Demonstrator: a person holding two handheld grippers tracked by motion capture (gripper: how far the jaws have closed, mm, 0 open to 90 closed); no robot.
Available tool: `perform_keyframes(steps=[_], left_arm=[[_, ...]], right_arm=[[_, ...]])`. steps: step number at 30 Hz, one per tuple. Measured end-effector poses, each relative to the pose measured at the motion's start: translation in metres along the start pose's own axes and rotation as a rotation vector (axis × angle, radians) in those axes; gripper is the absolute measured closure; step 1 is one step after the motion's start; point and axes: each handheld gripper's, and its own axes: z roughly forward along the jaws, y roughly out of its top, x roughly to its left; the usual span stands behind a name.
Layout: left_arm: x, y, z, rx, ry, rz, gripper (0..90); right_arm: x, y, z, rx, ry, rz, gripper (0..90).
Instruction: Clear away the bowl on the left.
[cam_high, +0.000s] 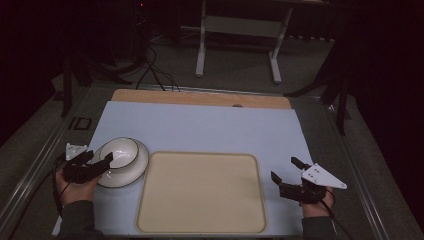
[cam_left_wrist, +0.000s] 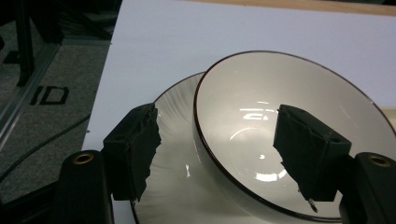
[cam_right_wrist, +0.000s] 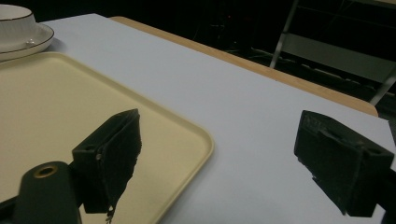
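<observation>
High view: bench (cam_high: 200, 125) carries a cream tray (cam_high: 200, 192), then a plate (cam_high: 132, 172) with the bowl (cam_high: 120, 152) on it — left tongs (cam_high: 100, 162) gape astride its near rim; right tongs (cam_high: 286, 175) gape, holding nothing.
</observation>
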Motion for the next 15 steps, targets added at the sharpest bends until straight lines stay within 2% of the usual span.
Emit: perform_keyframes(steps=[5, 15], left_arm=[[0.000, 0.000, 0.006, 0.017, 0.001, -0.007, 32.9], [0.001, 0.000, 0.017, 0.059, -0.014, -0.048, 39.6]], right_arm=[[0.000, 0.000, 0.000, 0.001, 0.001, 0.001, 14.4], [0.000, 0.000, 0.000, -0.003, 0.000, -0.001, 14.4]])
